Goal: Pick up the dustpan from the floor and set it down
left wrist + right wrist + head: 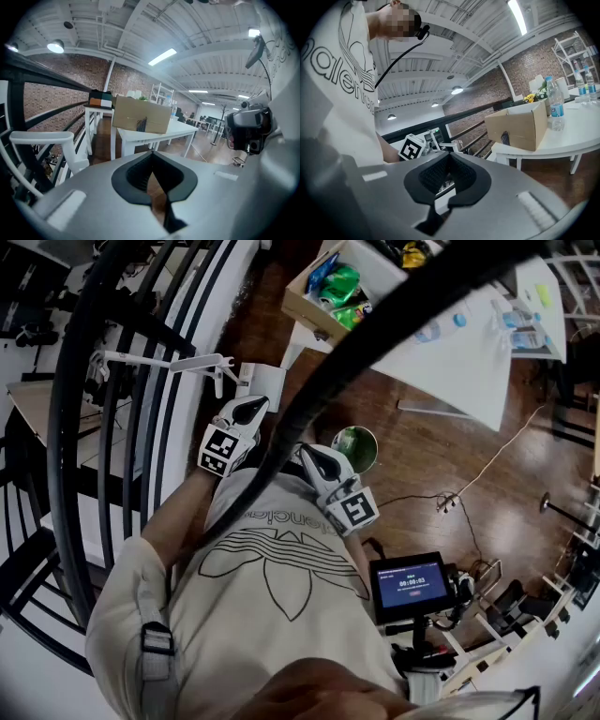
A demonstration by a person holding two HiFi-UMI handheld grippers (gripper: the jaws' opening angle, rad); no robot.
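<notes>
I make out no dustpan in any view. Both grippers are held close in front of the person's white shirt, above the wooden floor. My left gripper (251,405) is shut, its jaws meeting with nothing between them (151,154). Just to its right, my right gripper (309,452) is also shut and empty (449,155). It points towards the left gripper's marker cube (411,149). A round green thing (354,448) lies on the floor just beyond the right gripper; I cannot tell what it is.
A black railing (141,381) curves along the left. White tables (459,352) stand ahead, one with a cardboard box (140,117) and bottles (555,105). A cable (497,460) trails over the floor. A small screen (410,585) sits at the person's right side.
</notes>
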